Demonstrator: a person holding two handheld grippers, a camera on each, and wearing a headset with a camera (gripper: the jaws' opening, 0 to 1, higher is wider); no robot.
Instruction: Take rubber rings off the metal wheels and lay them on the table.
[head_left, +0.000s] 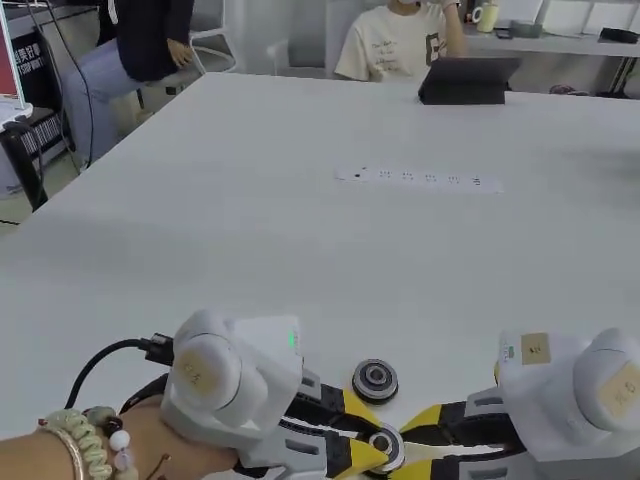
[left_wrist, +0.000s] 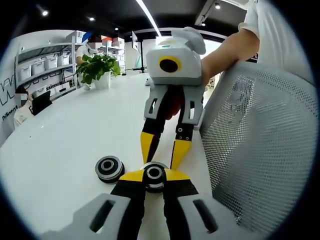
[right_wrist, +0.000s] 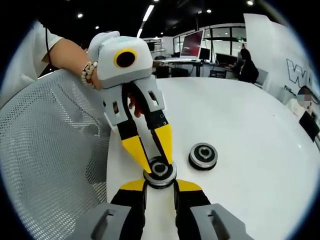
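Two small metal wheels with black rubber rings lie near the table's front edge. One wheel (head_left: 375, 380) (left_wrist: 110, 168) (right_wrist: 203, 156) rests free on the white table (head_left: 300, 230). The other wheel (head_left: 385, 445) (left_wrist: 154, 175) (right_wrist: 160, 172) sits between both grippers, which meet tip to tip. My left gripper (head_left: 362, 435) (left_wrist: 152, 176) comes in from the left with its yellow tips closed on the wheel's sides. My right gripper (head_left: 412, 440) (right_wrist: 160, 184) comes in from the right and also clamps that wheel. Each shows in the other's view: the left gripper (right_wrist: 157, 157), the right gripper (left_wrist: 164, 152).
A mesh chair back (left_wrist: 255, 140) (right_wrist: 50, 145) stands just behind the table's near edge. A socket strip (head_left: 420, 178) is set into the table's middle and a black laptop (head_left: 465, 80) sits far across. People sit at the far side. A potted plant (left_wrist: 97, 67) stands further off.
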